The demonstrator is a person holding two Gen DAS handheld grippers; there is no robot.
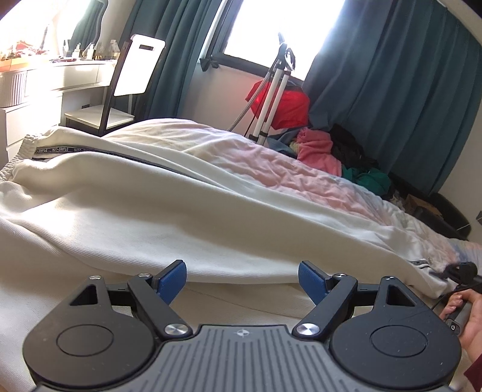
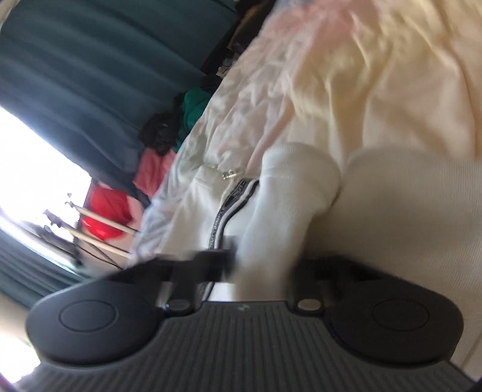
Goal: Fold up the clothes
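Well, the bed [image 1: 316, 178] fills the room's middle, its pinkish, crumpled sheet running toward teal curtains [image 1: 391, 90] and a bright window [image 1: 271, 27]. Across it lie cream ribbed trousers [image 1: 150, 211], soft and thick, with a dark lettered stripe [image 1: 69, 149] down the side. A white chair [image 1: 132, 75] and a pale dresser [image 1: 45, 81] stand at the left; a heap of red, pink and green laundry [image 1: 316, 144] sits by the curtains. The left claw [image 1: 242, 282] hangs wide apart, blue pads bare, just short of the trouser edge. Only the blurred, tilted right view shows the right claw [image 2: 259, 271] clamped on a bunched cuff [image 2: 286, 211] beside a small metal zip pull [image 2: 230, 173].
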